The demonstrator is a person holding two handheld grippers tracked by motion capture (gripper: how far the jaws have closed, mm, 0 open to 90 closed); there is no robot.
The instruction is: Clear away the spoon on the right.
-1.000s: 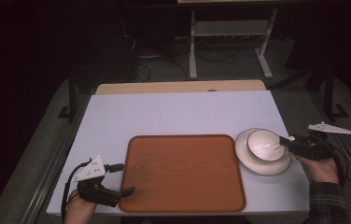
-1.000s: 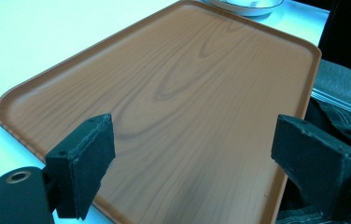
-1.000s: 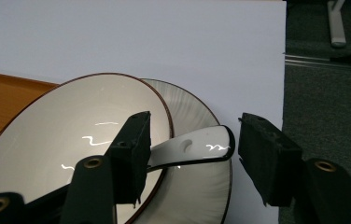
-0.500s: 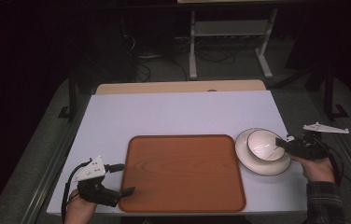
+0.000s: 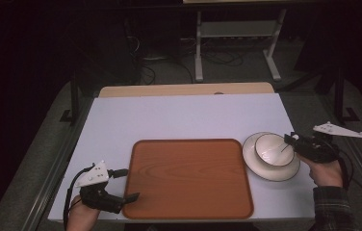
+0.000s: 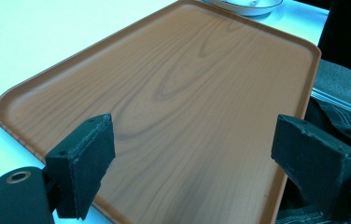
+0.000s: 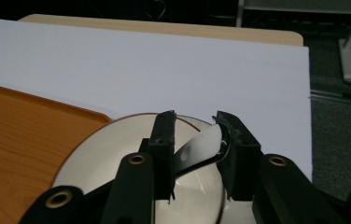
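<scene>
A white bowl [image 5: 271,149] sits on a white plate [image 5: 265,172] with a brown rim, just right of the brown wooden tray [image 5: 188,178]. My right gripper [image 5: 290,140] reaches in from the right. Its jaws have just been closing and now pinch the bowl's near wall [image 7: 201,147] between the pads, one jaw inside the bowl and one outside. At the tray's front left corner, my left gripper [image 5: 122,185] is held low with its jaws wide open [image 6: 192,163] and nothing between them but the tray's surface [image 6: 178,84] beyond.
The tray and plate rest on a pale table [image 5: 179,118] with a wooden strip [image 5: 184,89] along its far edge. Beyond stand a metal stand [image 5: 237,33] and cables on dark floor. The plate lies close to the table's right edge.
The right gripper's jaws have narrowed onto the bowl's rim, and that hand shifted slightly. The left gripper and the tray have stayed put.
</scene>
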